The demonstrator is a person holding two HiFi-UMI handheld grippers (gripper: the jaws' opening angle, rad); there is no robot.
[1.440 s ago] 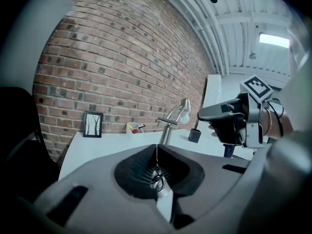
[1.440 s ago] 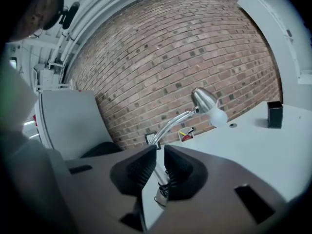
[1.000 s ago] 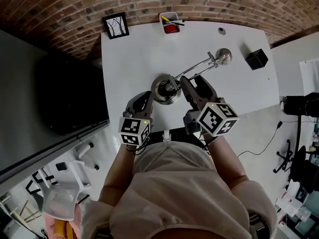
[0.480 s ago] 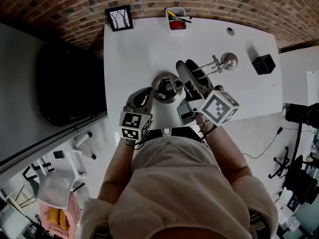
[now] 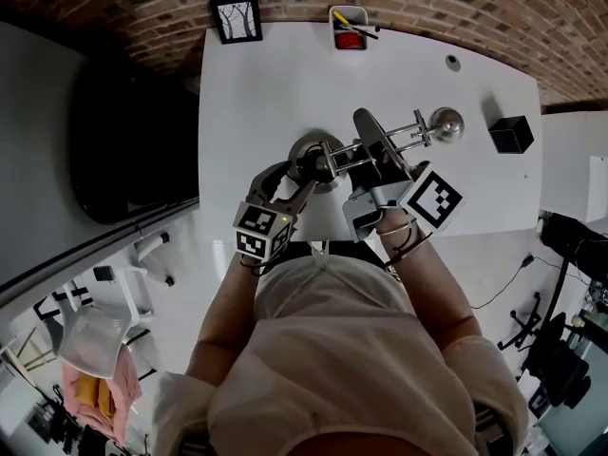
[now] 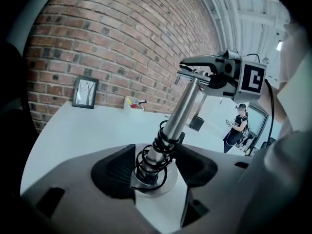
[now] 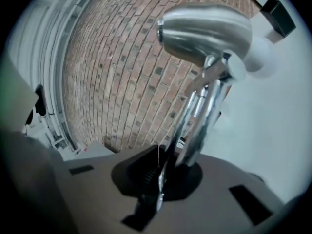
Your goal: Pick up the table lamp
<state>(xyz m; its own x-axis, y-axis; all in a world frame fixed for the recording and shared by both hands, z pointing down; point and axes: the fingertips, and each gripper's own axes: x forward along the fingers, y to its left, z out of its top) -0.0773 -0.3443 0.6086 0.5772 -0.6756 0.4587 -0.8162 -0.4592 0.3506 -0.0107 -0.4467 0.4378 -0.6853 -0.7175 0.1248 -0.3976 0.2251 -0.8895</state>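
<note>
The chrome table lamp stands on the white table, with its round base near the front edge. Its arm reaches right to the dome head. My right gripper is turned on its side and shut on the lamp's arm, below the head. My left gripper sits low at the base, its jaws opening. The base and coiled stem foot lie between its pads, which do not press on them. The right gripper also shows at the stem top.
At the table's back edge stand a framed picture and a red pen holder. A black cube sits at the right end. A dark couch lies left of the table, and a person stands in the background.
The right gripper has rolled onto its side and closed on the lamp's arm. The left gripper has sunk toward the base and its jaws have parted.
</note>
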